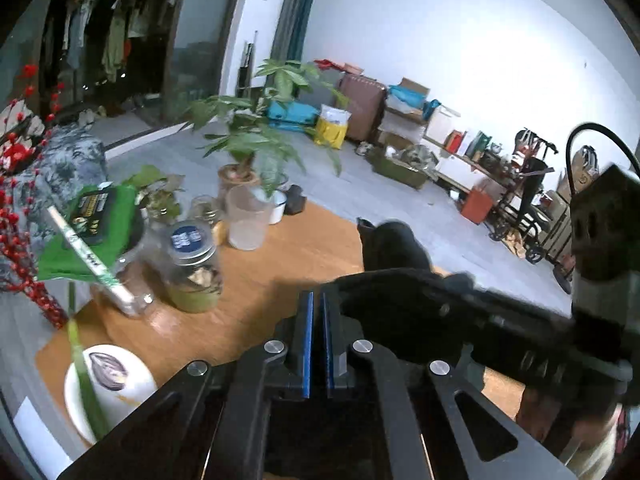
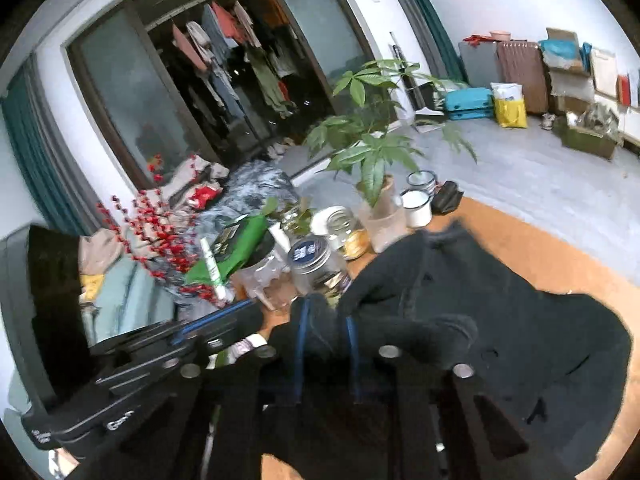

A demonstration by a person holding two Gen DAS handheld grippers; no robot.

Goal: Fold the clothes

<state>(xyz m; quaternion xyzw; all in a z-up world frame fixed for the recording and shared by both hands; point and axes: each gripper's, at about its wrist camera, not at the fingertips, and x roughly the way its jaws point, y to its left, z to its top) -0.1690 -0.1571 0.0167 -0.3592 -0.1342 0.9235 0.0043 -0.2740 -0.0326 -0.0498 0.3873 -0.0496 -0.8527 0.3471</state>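
Note:
A black garment [image 2: 500, 312] lies spread over the wooden table [image 2: 560, 264], with one bunched part lifted toward the camera. My right gripper [image 2: 326, 320] is shut on that bunch: dark cloth fills the space between its blue pads [image 2: 352, 356] and drapes over the right finger. In the left wrist view the garment [image 1: 394, 246] shows as a dark hump beyond the jaws. My left gripper [image 1: 316, 300] has its blue pads almost touching, and I see nothing between them. The left gripper [image 2: 240, 316] sits just left of the held bunch; whether it touches the cloth is unclear.
Glass jars [image 1: 194, 272], a plastic cup [image 1: 246, 216], a potted plant [image 1: 240, 168], white mugs [image 2: 416, 206] and a red berry branch [image 2: 160, 236] crowd the table's far left. A white plate [image 1: 108, 384] sits near the front. Boxes and bags [image 1: 332, 126] line the far wall.

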